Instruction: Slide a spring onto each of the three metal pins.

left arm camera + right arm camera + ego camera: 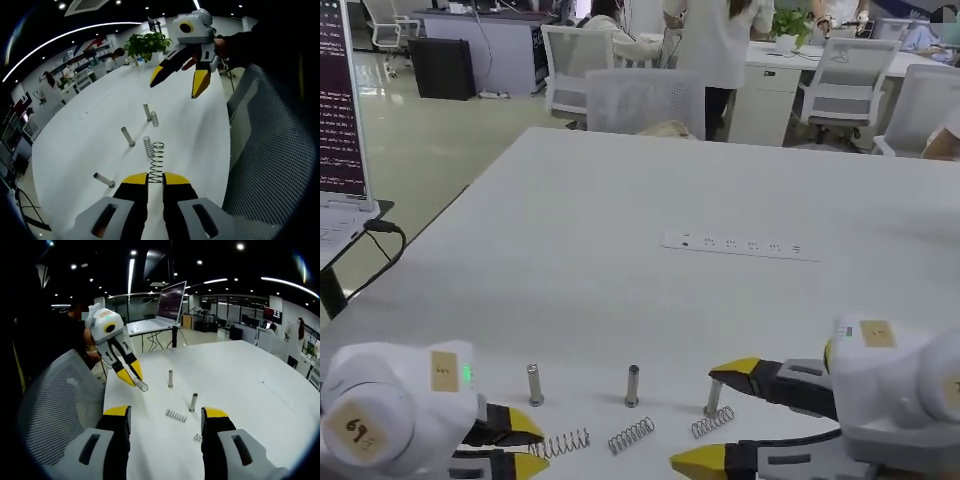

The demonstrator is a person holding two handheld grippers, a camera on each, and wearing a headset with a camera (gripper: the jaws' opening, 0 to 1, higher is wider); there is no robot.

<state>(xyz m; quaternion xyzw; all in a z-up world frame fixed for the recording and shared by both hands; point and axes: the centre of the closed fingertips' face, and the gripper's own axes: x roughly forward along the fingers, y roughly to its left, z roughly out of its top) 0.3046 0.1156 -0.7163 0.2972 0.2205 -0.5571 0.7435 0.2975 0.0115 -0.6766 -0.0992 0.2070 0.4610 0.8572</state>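
Across the white tabletop (620, 200), the left gripper (538, 448) has its fingers pinching the end of one spring (565, 442), probably to carry it to the three upright pins (632, 385), while the right gripper (725, 420) hovers, fingers spread, around a second spring (712, 422).

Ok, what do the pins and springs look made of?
Pins: apparently metal, likely steel, with a smooth dull-grey finish and a bright highlight along the shaft. Springs: thin coiled wire, probably steel too, with silvery glints on the coils. The exact alloy can't be told.
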